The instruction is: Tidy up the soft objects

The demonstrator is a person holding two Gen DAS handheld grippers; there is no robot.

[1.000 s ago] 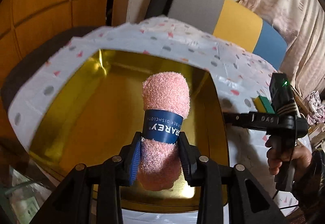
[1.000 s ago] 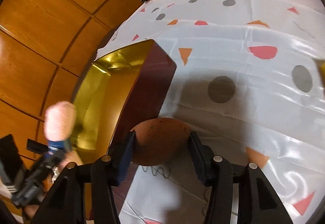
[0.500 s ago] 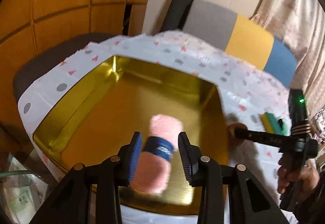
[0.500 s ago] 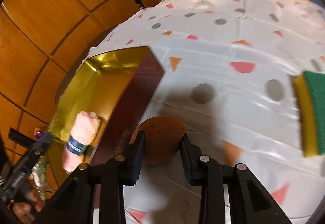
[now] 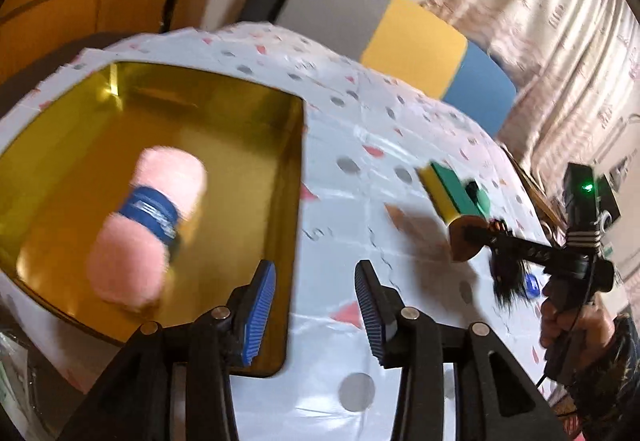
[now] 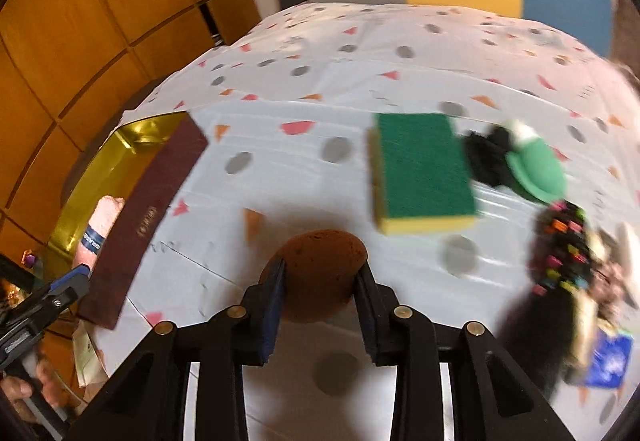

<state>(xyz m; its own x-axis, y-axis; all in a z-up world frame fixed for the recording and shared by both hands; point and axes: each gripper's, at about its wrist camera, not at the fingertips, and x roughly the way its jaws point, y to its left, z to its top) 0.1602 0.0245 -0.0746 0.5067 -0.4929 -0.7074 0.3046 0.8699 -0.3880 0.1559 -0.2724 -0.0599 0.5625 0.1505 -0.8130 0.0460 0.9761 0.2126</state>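
**A:** so how's this stuff going to handle? biggest first: the tin (image 5: 224, 113), one of them, gold inside and dark red outside, sits on the table (image 6: 360, 41) at its left end. rigid, it's the bin, nobody lifts it

**B:** yep. next down is the sponge (image 6: 424, 173), one, green scrub face up on a yellow base, lying flat mid-table. looks light and squashy, I'd pinch it across the short sides so the jaws sink into the foam

**A:** the cloth (image 5: 148, 229), one pink fluffy roll with a blue paper band, lies inside the tin. soft and light I'd guess; the band is the firm spot to grab. the left gripper (image 5: 316, 317) is spread wide with nothing between the pads, above the tin's right wall

**B:** then the ball (image 6: 320, 273), one, brown and round, clamped between the jaws of the right gripper (image 6: 320, 305) over the table, well right of the tin. probably foam, so it could give or roll if held off-centre

**A:** smaller bits at the right: a green and black plush thing (image 6: 528, 165) and something dark with coloured specks (image 6: 564, 253), too blurred to name or count properly
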